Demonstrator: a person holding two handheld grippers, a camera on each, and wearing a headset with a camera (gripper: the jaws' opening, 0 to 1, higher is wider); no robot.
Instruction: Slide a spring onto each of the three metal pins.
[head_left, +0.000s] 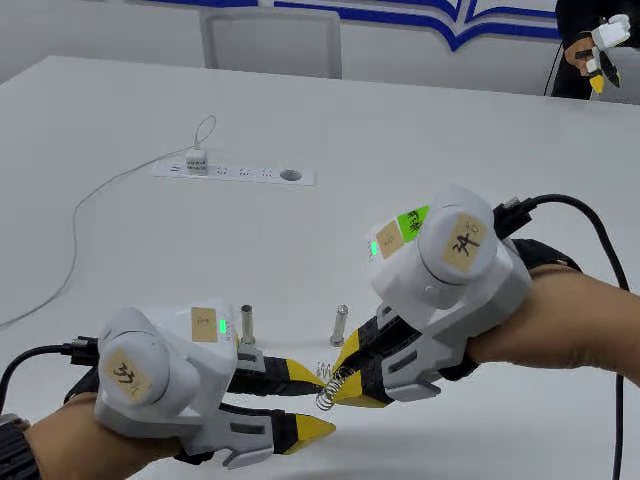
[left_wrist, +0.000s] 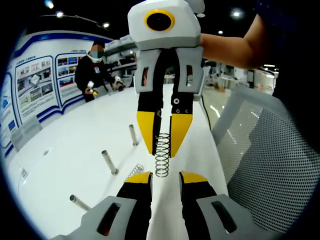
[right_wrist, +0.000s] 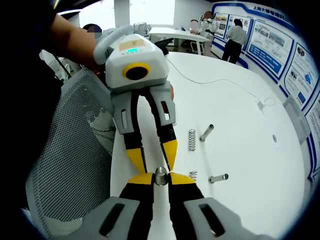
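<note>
**Right tongs (right_wrist: 161, 177) clamped on a spring (left_wrist: 162, 155), left tongs (left_wrist: 165, 176) apart**
The right tongs pinch one end of the spring, so its free length points at the left tongs. These wait with jaws apart, probably to steady it. On the far side three bare pins (left_wrist: 109, 162) stand on the white surface (head_left: 400, 150), with a loose spring (right_wrist: 192, 139) beside them.

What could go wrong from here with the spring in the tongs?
1. The right tongs grip the spring with part of it sticking past their tips, so it may flick out.
2. The open left tongs sit close to its free end and may knock it.
3. The pin nearby is slim; a bump could tip it.
</note>
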